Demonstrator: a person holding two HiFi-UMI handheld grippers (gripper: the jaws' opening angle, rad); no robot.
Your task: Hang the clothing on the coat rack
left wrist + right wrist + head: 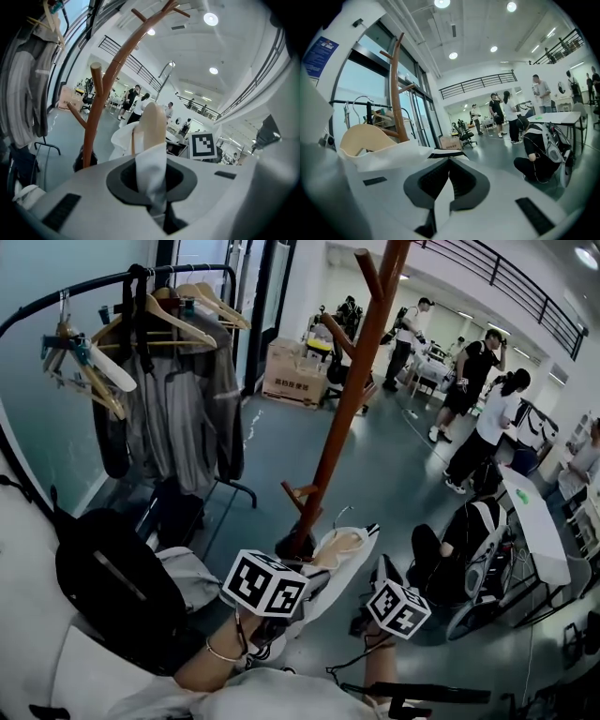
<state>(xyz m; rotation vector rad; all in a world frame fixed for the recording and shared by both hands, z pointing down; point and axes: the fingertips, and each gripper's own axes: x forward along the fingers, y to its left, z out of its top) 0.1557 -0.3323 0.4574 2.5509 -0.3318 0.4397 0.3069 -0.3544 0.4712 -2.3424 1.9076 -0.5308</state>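
Evidently the approach step: left gripper (152, 197) and right gripper (440, 201) are each clamped nearly closed on the white garment (123, 140), draped on its hanger (153, 122) between them. Rack (352, 390) stands just ahead; next, probably, lift hanger onto a peg (339, 336).

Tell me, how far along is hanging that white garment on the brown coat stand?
Done: the white garment is already on a wooden hanger and lifted. In hand: the left tool and right tool are each shut on its cloth, near the coat rack. Still to do: getting the hanger onto one of the pegs; it hangs on none yet.
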